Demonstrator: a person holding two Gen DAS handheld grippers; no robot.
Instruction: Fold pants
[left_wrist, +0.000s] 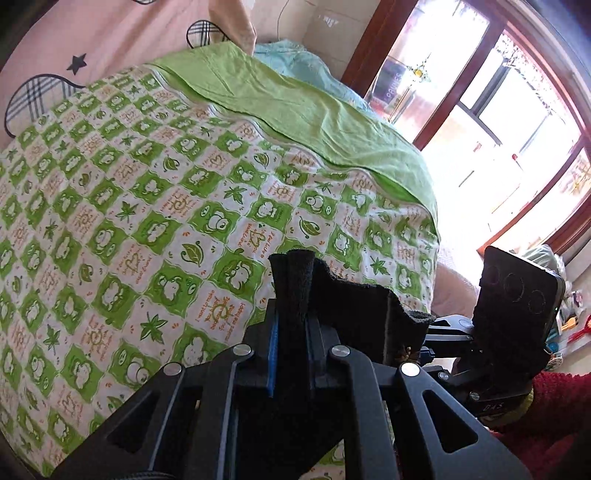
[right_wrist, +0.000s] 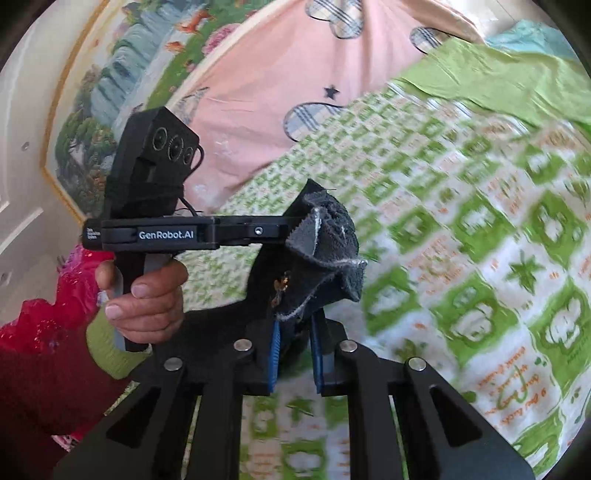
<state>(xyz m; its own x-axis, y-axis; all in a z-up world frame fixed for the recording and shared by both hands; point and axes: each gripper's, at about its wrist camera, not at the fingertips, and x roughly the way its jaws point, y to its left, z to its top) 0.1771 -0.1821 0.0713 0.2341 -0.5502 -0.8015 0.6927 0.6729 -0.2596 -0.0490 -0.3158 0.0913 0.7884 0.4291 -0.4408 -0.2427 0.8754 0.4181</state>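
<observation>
Both claws are clamped tight on the same dark pants, held up in the air above the bed's frog-print quilt. The left claw pinches a narrow rolled bunch of the cloth between its blue pads, and the cloth runs from there across to the right claw, which grips a crumpled wad with raw pale seams showing. The two stand close together, so the pants hang bunched rather than spread; how much of them dangles below is out of sight. In my judgement, doing this step well means drawing the claws apart along the held edge until the cloth between them goes taut and flat, then lowering it onto the open middle of the quilt, well short of the plain green sheet at the quilt's far edge. Keep both grips firm and level with each other while lowering, or the pants will land twisted and creased.
</observation>
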